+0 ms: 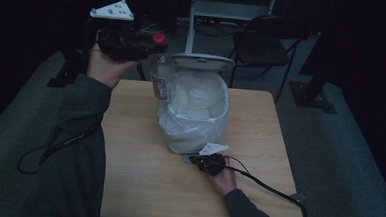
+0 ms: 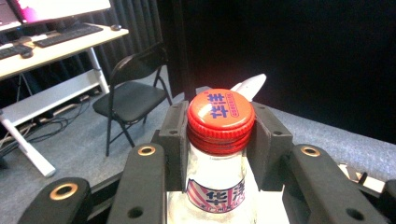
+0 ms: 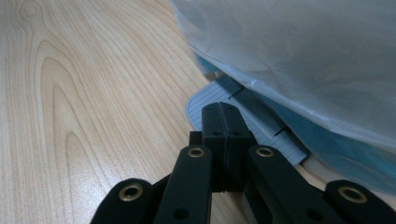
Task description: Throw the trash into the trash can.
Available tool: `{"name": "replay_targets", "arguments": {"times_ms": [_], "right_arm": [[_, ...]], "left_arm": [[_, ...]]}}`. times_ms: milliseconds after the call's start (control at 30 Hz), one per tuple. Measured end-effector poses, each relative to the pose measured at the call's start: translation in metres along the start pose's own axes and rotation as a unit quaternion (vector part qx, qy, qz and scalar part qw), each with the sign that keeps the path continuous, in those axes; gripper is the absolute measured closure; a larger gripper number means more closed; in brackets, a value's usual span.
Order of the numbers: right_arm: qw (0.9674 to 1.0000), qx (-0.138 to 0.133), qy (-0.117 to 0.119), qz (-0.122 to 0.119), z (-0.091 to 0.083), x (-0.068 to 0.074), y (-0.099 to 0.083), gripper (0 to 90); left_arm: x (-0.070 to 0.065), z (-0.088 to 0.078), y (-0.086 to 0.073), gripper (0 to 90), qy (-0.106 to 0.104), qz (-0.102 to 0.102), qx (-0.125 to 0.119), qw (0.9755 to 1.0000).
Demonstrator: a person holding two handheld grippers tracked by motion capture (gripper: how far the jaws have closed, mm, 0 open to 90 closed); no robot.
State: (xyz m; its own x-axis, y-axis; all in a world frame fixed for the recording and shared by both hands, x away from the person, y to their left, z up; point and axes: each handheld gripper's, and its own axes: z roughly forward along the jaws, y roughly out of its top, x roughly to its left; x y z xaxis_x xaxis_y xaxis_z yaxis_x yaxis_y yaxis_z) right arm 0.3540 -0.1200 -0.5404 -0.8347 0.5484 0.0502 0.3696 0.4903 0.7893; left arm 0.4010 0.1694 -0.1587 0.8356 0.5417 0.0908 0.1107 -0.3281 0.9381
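We've got the left claw [image 2: 219, 140] pinching the red-capped bottle [image 2: 219, 154] by its neck, up beside the bin's [image 1: 193, 116] open rim, while our right claw [image 3: 224, 116] sits pressed together on the bin's pedal [image 3: 205, 100] down at the surface [image 1: 138, 150].

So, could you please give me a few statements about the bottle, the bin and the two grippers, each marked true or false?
1. The left gripper is shut on the bottle just below its red cap. True.
2. The bottle lies flat on the wooden table. False: it is held upright above the table beside the bin.
3. The bin is lined with a pale plastic bag and its lid is up. True.
4. The right gripper stands wide open. False: its jaws are shut, down at the bin's pedal.
5. The cap is blue. False: it is red.
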Motion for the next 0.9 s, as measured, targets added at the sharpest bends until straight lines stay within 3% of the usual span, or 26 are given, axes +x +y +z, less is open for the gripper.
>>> {"name": "replay_targets", "arguments": {"times_ms": [900], "right_arm": [[1.0,0.002,-0.002,-0.002,0.0,0.0,0.0,90.0]], "left_arm": [[-0.028,0.039,0.014,63.2,-0.046,0.024,0.002,0.9986]]}}
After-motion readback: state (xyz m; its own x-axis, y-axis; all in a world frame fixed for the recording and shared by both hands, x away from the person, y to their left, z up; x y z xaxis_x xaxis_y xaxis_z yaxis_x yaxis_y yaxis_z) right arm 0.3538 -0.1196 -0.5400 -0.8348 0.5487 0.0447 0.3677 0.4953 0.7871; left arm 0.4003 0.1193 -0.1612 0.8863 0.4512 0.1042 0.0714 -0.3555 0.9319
